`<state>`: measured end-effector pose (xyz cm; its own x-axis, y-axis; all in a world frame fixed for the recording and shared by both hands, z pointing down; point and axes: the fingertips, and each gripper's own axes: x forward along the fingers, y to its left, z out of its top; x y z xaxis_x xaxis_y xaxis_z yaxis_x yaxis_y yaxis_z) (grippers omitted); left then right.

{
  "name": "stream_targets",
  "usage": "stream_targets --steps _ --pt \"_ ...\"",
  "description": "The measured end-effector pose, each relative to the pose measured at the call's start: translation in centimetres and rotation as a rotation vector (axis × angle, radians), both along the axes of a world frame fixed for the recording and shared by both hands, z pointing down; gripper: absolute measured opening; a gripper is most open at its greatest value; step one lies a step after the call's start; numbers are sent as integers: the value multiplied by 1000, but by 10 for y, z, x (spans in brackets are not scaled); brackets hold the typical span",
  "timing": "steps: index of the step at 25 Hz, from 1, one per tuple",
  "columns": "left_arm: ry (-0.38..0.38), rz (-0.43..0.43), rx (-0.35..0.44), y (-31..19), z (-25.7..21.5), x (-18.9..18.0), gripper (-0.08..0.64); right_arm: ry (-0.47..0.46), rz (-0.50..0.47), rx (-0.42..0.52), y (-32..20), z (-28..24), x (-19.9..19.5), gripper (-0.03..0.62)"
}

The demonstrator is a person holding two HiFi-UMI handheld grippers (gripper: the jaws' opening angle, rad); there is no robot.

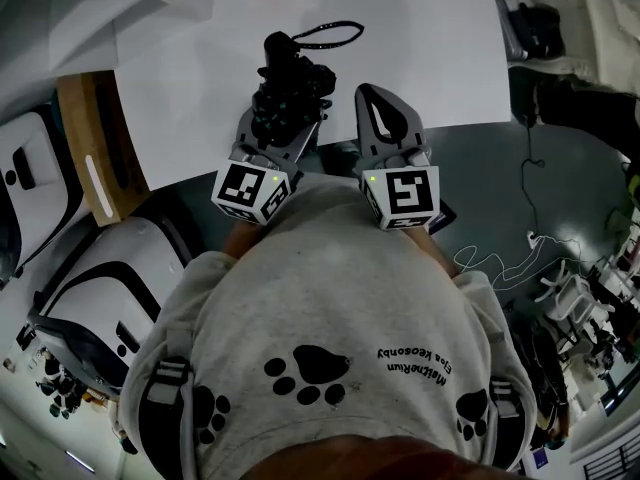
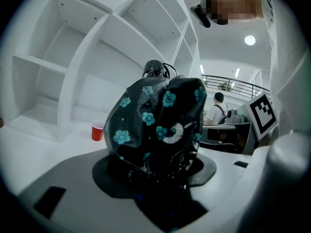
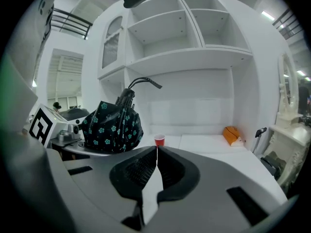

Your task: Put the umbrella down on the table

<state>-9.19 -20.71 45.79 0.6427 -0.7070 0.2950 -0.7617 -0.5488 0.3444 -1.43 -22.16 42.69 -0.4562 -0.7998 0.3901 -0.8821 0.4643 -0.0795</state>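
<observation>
left fingers [image 2: 68, 178] pinching folded umbrella [image 2: 155, 125], its long axis pointing away, handle [image 1: 278, 48] far, right fingers [image 3: 204, 174] pressed together

White table [image 1: 420, 58] with red cup [image 2: 97, 130]

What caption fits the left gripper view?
Left tongs grip a folded black umbrella with teal flowers; red cup and white shelves behind.

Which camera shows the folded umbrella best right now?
The right gripper view: the whole umbrella shows side-on, handle and strap included. The left gripper view shows mostly its floral fabric close up, clamped in the left gripper. The head view shows it dark, from above.
</observation>
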Motion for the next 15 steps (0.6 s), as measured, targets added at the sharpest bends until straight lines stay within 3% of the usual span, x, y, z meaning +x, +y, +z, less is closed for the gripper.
stream_targets --steps 15 --pt "-27 42 -91 -17 45 10 244 9 15 -76 -12 30 1 32"
